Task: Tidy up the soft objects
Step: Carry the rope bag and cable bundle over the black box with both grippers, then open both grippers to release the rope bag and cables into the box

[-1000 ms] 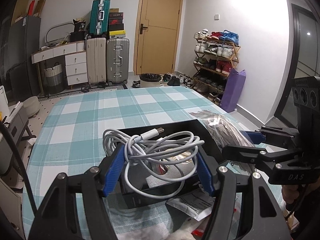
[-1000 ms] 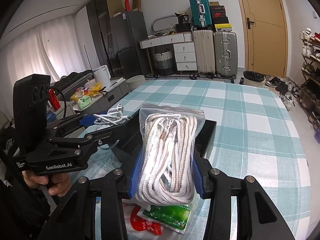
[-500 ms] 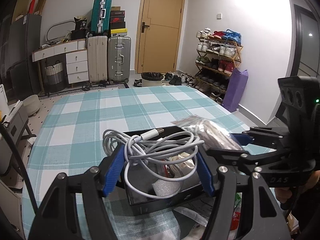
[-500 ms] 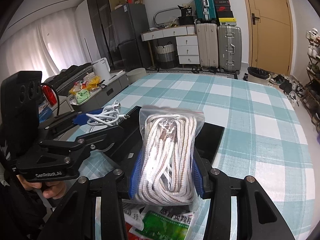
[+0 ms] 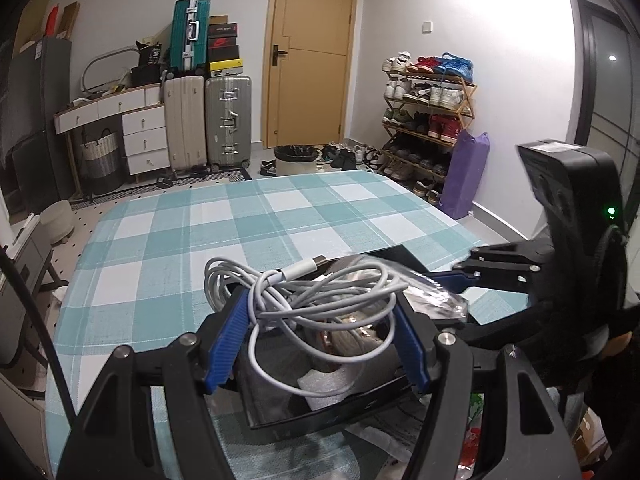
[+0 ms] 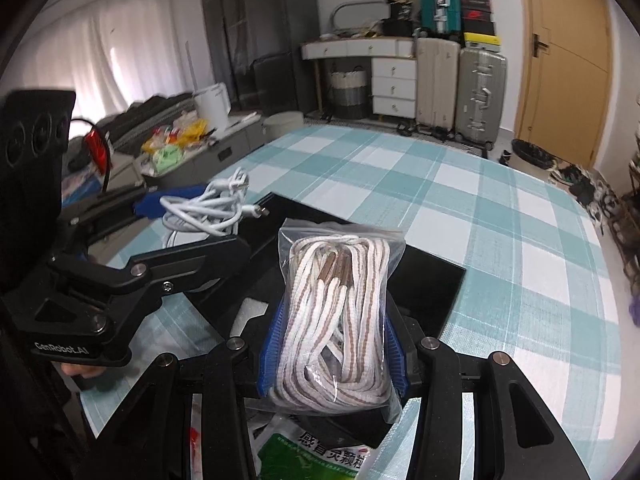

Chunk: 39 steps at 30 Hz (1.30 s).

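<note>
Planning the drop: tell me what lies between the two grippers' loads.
In the right wrist view, only the black box's open interior separates the white cable bundle from the bagged striped laces.

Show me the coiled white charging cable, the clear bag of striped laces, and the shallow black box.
coiled white charging cable (image 5: 320,296), left wrist view, middle of the coil.
clear plastic bag of white-and-brown laces (image 6: 334,320), right wrist view, centre of the bundle.
shallow black box (image 6: 430,280), right wrist view, far right wall.

Home bedrm/entry, suitcases (image 5: 228,120), shoe rack (image 5: 428,120) (full), fridge (image 6: 272,40), dresser (image 5: 140,132)
</note>
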Available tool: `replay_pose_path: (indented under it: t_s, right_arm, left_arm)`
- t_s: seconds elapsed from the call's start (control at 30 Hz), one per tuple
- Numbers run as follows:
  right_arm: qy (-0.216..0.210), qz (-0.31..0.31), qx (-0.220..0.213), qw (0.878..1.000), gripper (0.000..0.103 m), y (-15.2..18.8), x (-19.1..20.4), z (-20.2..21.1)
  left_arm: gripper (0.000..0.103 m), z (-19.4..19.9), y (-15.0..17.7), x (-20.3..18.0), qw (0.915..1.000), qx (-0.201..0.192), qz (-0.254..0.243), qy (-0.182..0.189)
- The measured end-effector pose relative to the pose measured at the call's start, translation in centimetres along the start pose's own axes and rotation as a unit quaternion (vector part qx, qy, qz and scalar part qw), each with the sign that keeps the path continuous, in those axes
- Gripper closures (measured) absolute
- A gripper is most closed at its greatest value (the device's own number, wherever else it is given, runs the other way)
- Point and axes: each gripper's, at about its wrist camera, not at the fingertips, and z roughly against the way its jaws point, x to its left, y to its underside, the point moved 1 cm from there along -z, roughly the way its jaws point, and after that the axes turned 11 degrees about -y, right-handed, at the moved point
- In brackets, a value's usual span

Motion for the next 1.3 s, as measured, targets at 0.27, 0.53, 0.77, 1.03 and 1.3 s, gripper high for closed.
replay_pose_path:
  t_s: [0.27,0.53,0.77,1.03,1.3]
  right_arm:
    - [-0.002,0.031,0.026,0.999,0.057,-0.5,-0.6,-0.8]
    - [0.022,0.059,0.023,0.998,0.043,0.1,-0.6,0.4]
    - [0.024,0.073,0.031,0.997,0.037,0.7,-0.4,0.2]
    - [0.024,0.092,0.039,0.995,0.037,0.7,-0.4,-0.2]
    - [0.049,0.102,0.025,0.993,0.015,0.9,-0.1,0.5]
  left_arm:
    - [0.036,-0.2,0.0,-1.0,0.9998,0.010,-0.017,0.006]
    - [0.036,-1.8,1.4,-1.4,0.9982,0.054,-0.027,0.005]
    - [0.037,-2.6,2.1,-1.4,0.9972,0.069,-0.028,-0.009]
    - [0.040,-2.5,2.0,-1.5,0.9962,0.083,-0.020,-0.017]
    - [0.035,-2.1,2.1,-1.4,0.9957,0.088,-0.023,-0.018]
